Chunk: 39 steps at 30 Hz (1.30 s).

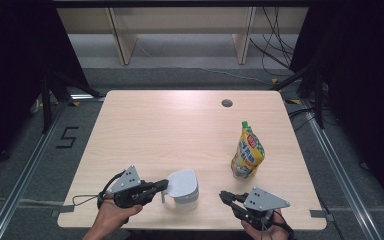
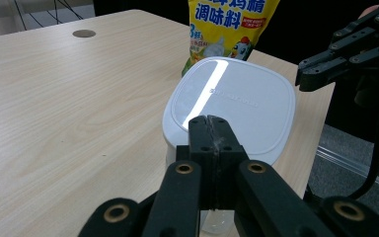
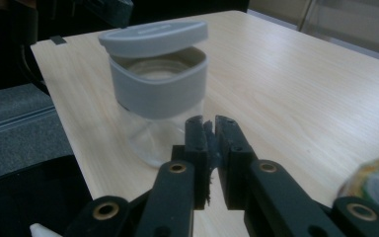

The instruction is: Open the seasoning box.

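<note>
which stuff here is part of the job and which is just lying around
In the job:
- clear jar with grey flip lid, ajar
- left claw, shut at the jar
- right claw, shut, empty

Lying about:
- yellow seasoning pouch
- table's cable hole

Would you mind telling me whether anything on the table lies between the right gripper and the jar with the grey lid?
Nothing visible does. The right gripper sits apart from the jar, with bare table between them. The yellow pouch stands farther back, off that line. The left gripper is at the jar's other side.
</note>
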### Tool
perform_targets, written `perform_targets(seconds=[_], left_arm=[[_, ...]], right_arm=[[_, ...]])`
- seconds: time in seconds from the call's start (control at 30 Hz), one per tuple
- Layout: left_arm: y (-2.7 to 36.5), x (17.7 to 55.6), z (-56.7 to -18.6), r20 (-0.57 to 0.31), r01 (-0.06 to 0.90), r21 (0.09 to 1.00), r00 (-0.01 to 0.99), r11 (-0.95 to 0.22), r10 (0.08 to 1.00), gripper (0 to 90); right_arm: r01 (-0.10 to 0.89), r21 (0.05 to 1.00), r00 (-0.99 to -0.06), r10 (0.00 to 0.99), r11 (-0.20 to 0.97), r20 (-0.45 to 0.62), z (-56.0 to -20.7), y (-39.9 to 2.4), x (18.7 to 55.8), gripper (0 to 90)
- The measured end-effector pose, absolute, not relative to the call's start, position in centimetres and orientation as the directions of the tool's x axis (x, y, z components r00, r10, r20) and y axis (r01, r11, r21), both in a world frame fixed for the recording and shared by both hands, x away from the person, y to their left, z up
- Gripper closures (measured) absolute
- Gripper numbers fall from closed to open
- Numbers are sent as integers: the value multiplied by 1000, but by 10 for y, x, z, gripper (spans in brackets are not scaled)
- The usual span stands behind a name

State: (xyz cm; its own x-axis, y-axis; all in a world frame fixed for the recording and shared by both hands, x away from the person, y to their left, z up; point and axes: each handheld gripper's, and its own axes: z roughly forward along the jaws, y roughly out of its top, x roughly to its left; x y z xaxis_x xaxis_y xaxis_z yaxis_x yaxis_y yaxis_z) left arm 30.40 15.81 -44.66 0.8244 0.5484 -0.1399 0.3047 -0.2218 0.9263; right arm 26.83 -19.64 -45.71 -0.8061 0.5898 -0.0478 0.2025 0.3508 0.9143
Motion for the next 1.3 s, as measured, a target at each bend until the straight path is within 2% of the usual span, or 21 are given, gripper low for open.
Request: perform_targets(seconds=[0.23,0.8,0.9,0.97,1.07,1.17,1.2,1.23,1.27,1.3], left_arm=[[159,304,-447,-138,305,924,826,-229,546,892],[161,304,-449,-163,319,925,821,-205,547,891],[165,304,-447,-148,310,929,813,-204,563,870],[173,302,-442,-153,298,940,802,-164,577,825],[185,297,-440,-137,284,944,800,-167,584,751],[192,289,-454,-131,296,934,807,-202,576,601],[193,287,-460,-132,303,928,810,-216,571,527],[193,285,-463,-135,319,920,805,-229,577,527],[195,285,-469,-111,300,920,817,-252,566,495],[195,282,-474,-128,326,912,805,-251,579,455]], right_arm=[[165,920,-840,540,356,-58,-453,-171,278,900],[141,909,-873,483,392,-73,-444,-139,293,900],[131,913,-874,480,387,-79,-443,-137,294,900],[112,915,-874,478,387,-95,-440,-136,295,900],[119,915,-878,471,386,-85,-437,-133,295,900],[105,917,-883,460,384,-91,-434,-127,296,900],[97,916,-885,454,389,-99,-431,-123,295,900],[97,916,-885,454,389,-99,-431,-123,295,900],[92,915,-884,455,393,-107,-429,-122,295,900],[81,919,-886,450,387,-111,-428,-118,295,900]])
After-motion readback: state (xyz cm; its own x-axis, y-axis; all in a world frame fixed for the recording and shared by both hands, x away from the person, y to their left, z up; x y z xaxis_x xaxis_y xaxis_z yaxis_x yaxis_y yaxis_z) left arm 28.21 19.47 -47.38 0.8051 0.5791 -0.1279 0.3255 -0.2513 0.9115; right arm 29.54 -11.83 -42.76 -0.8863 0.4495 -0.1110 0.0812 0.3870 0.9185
